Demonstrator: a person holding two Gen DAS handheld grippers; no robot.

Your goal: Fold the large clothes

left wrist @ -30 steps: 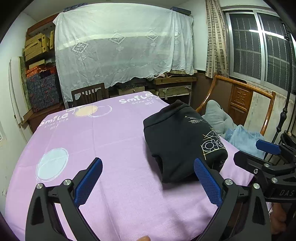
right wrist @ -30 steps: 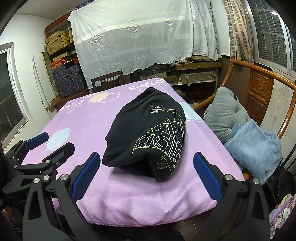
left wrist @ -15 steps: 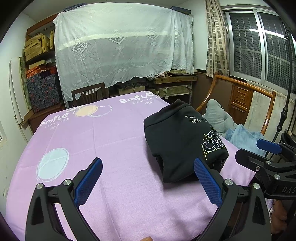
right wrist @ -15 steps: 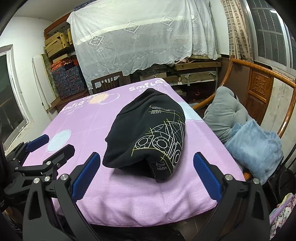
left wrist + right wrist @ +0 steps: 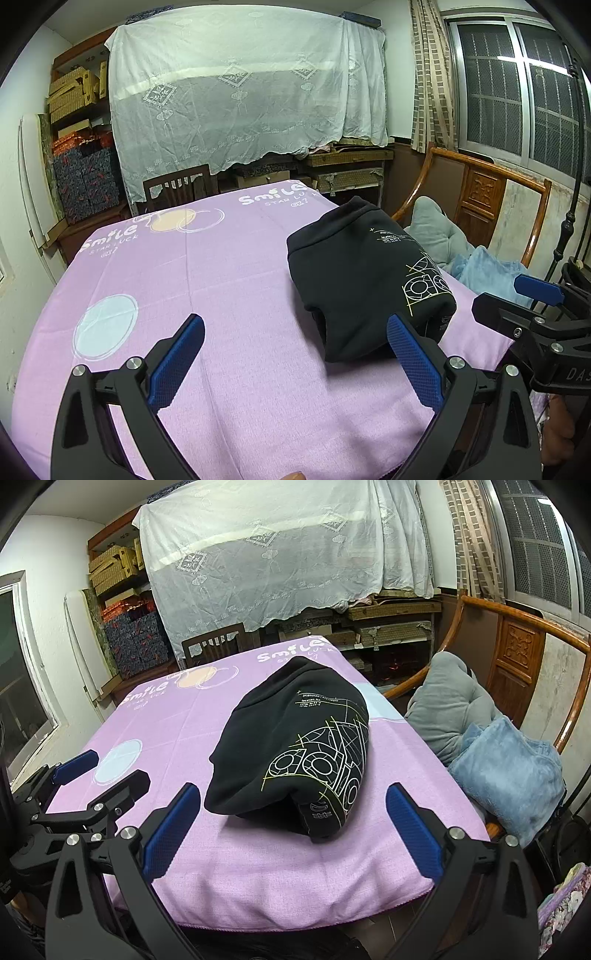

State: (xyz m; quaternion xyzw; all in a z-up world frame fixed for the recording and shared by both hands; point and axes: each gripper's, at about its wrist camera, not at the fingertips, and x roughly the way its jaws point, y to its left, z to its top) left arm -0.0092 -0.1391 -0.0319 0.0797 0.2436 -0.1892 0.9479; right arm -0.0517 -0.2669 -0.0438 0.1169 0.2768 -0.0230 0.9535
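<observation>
Both hand-held grippers — left [image 5: 295, 354], right [image 5: 295, 827] — gape before folded black sweatshirt [image 5: 295, 746].

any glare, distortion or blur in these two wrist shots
Left wrist view: fisheye bends the barred window, where a bright light glares; the folded black printed sweatshirt stays sharp. Right wrist view: dark corners, a soft shadow under that sweatshirt on the lilac tablecloth.

A lived-in home storeroom: cluttered shelves [image 5: 77, 96] under a white lace sheet [image 5: 240, 92], carved wooden chair [image 5: 517, 657], barred window [image 5: 517, 92].
</observation>
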